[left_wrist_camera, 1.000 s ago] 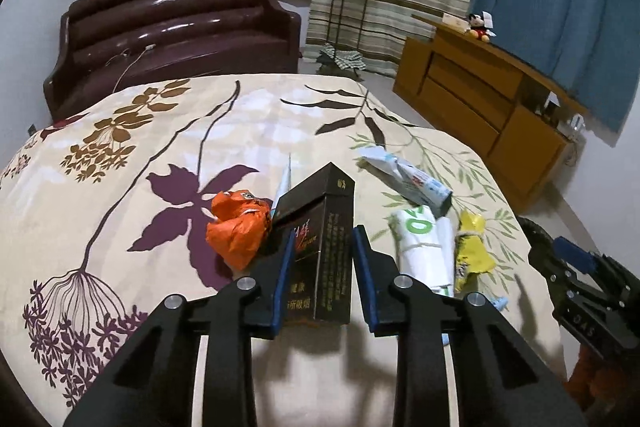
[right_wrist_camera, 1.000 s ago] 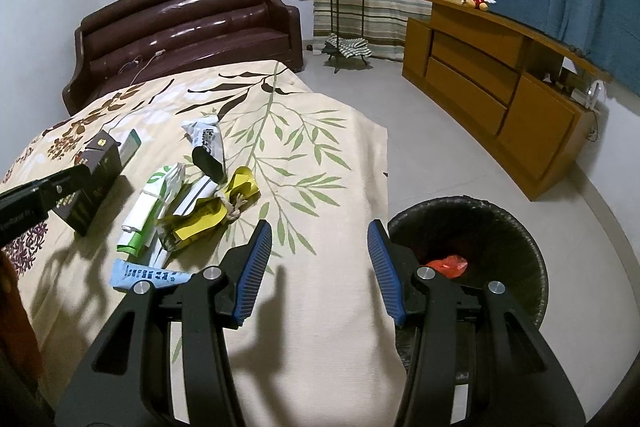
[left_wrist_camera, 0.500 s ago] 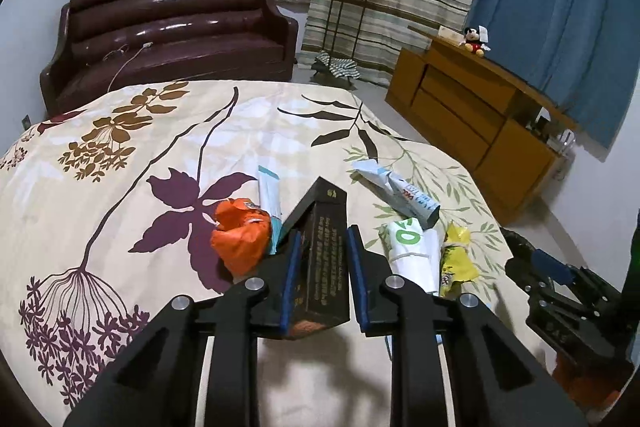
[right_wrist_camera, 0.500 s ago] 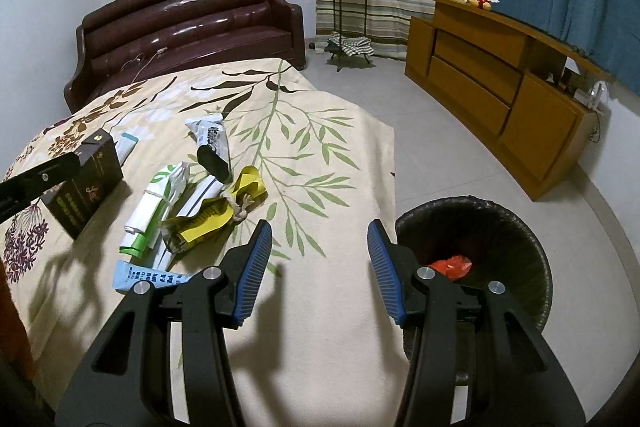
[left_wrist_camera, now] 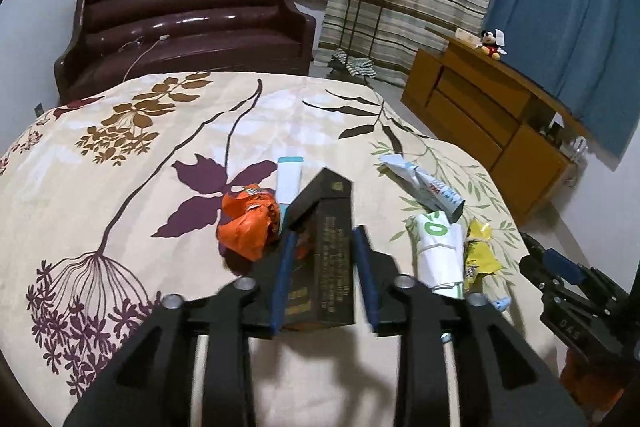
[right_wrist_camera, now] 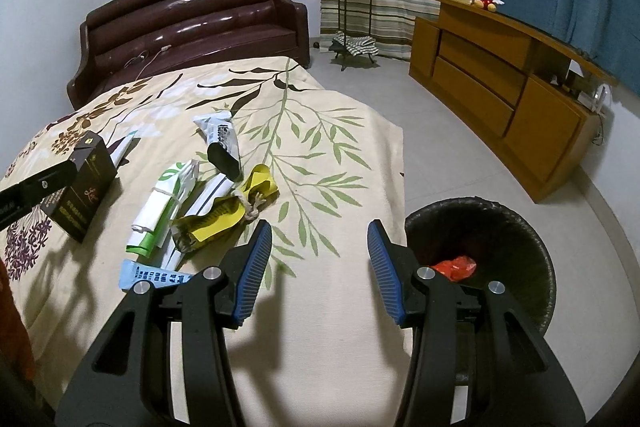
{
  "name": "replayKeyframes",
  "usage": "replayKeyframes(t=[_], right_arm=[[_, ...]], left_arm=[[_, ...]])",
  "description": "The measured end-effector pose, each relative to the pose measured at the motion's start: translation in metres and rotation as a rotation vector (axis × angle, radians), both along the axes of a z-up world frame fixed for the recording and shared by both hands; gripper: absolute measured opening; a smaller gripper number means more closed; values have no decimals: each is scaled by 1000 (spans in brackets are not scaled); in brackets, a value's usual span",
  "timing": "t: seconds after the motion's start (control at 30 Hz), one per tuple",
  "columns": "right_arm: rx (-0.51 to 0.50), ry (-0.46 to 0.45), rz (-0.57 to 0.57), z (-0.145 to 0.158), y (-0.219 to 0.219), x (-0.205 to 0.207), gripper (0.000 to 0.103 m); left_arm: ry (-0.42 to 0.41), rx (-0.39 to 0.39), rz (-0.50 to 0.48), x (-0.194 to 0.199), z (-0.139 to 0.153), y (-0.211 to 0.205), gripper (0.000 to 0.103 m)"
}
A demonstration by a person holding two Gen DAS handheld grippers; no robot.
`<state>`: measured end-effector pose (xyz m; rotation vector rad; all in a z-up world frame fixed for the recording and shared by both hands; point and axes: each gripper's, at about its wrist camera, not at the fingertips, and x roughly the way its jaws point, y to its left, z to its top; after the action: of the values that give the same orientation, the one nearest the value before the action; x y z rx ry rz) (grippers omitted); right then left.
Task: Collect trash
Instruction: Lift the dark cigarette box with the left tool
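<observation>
The left gripper (left_wrist_camera: 322,277), jaws opening, straddled a dark rectangular cardboard box (left_wrist_camera: 326,267) on the floral bedspread (left_wrist_camera: 120,155); the right gripper (right_wrist_camera: 318,269) gaped empty. Regripping looked necessary before binning.

dark carton (left_wrist_camera: 328,255) standing tilted on the bed (left_wrist_camera: 120,187); crumpled orange wrapper (left_wrist_camera: 248,223) just left of it, white tube (left_wrist_camera: 289,183) behind; white-green pack (right_wrist_camera: 164,207), yellow wrapper (right_wrist_camera: 224,211), blue-white tube (right_wrist_camera: 222,139) and pale blue strip (right_wrist_camera: 156,277) clustered nearby; black bin (right_wrist_camera: 520,227) on the floor, holding a red scrap (right_wrist_camera: 456,267)
</observation>
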<state>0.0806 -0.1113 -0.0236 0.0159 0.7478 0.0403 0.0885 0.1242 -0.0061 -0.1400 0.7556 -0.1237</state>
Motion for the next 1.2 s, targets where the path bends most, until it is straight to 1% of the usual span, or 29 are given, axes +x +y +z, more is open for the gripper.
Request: replayKeyframes(t=[0.07, 0.27, 0.37, 0.43, 0.53, 0.67, 0.73, 0.77, 0.8, 0.9, 0.93, 0.97, 1.13, 1.2], right_arm=[[-1, 0, 1, 0, 0, 0, 49], [-3, 1, 5, -1, 5, -1, 49], [-2, 0, 5, -1, 4, -1, 49], [-2, 1, 6, -1, 4, -1, 49], [-2, 1, 9, -2, 6, -1, 49], [-1, 1, 9, -2, 6, -1, 49], [1, 2, 9, -2, 7, -1, 49], [0, 1, 9, -2, 7, -1, 49], [1, 2, 10, -2, 8, -1, 49], [1, 3, 12, -3, 10, -1, 49], [0, 2, 11, -2, 9, -1, 49], [0, 1, 11, -2, 8, -1, 49], [0, 3, 10, -2, 8, 0, 49], [1, 3, 10, -2, 8, 0, 49]], left_arm=[[5, -8, 10, 0, -1, 4, 39], [33, -9, 41, 0, -8, 14, 39], [30, 2, 32, -2, -9, 14, 39], [27, 16, 19, -4, -10, 10, 36], [42, 5, -11, -5, -13, 5, 35], [37, 10, 2, -5, -15, 4, 35], [31, 17, 22, -5, -15, 7, 40], [29, 21, 26, -5, -14, 8, 47], [27, 25, 25, -5, -14, 8, 52], [26, 40, 6, -5, -15, 6, 56], [25, 49, 3, -5, -16, 5, 59], [26, 61, -3, -5, -17, 3, 65], [51, 97, -21, 0, -23, -3, 72], [67, 104, -29, 3, -25, -5, 73]])
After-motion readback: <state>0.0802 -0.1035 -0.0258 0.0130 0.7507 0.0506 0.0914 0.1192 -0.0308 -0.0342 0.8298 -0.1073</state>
